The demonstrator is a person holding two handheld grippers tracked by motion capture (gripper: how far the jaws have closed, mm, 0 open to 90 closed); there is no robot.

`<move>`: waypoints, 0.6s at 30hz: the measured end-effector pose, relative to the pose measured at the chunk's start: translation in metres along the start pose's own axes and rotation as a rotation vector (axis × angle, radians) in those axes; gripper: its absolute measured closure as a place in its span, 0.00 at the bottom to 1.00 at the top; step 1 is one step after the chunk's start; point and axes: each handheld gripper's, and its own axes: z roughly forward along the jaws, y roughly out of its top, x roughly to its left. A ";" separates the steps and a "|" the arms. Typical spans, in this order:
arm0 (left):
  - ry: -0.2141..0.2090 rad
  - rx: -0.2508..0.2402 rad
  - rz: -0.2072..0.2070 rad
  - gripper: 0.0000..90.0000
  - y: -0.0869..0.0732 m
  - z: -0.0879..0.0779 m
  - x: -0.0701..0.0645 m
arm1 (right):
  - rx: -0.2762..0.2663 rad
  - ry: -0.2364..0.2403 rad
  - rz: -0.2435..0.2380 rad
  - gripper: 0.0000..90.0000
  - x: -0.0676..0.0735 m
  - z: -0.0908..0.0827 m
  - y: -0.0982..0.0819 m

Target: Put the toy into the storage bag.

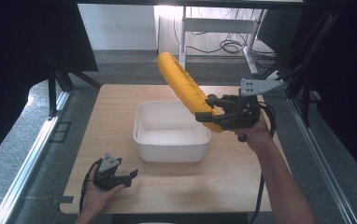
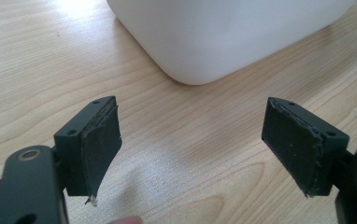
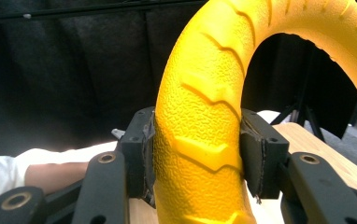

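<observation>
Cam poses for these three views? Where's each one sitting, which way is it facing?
High view: above the person's side, looking forward and down on the table; both forearms enter from the bottom, right hand-held gripper clamping the yellow ring over the white tub.
Left gripper view: on the left hand-held gripper, low over the table, facing a tub corner; open jaws, a fingertip at the bottom.
Right gripper view: on the right hand-held gripper, facing back at the person; jaws, an arm.
Shared: tub in high and left views; ring in high and right.
</observation>
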 end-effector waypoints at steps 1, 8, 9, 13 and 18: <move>0.000 0.000 -0.001 0.22 0.000 0.000 0.000 | 0.000 0.006 0.002 0.58 0.000 0.001 0.000; 0.002 -0.001 -0.001 0.22 0.000 -0.001 0.000 | 0.030 0.042 0.015 0.58 0.000 0.013 -0.006; 0.002 -0.001 -0.001 0.22 0.000 -0.001 0.000 | 0.030 0.042 0.015 0.58 0.000 0.013 -0.006; 0.004 -0.003 -0.002 0.22 0.000 -0.001 0.000 | 0.048 0.058 0.019 0.58 -0.001 0.021 -0.010; 0.004 -0.005 0.000 0.22 0.000 -0.001 0.000 | 0.064 0.071 0.023 0.57 -0.003 0.027 -0.012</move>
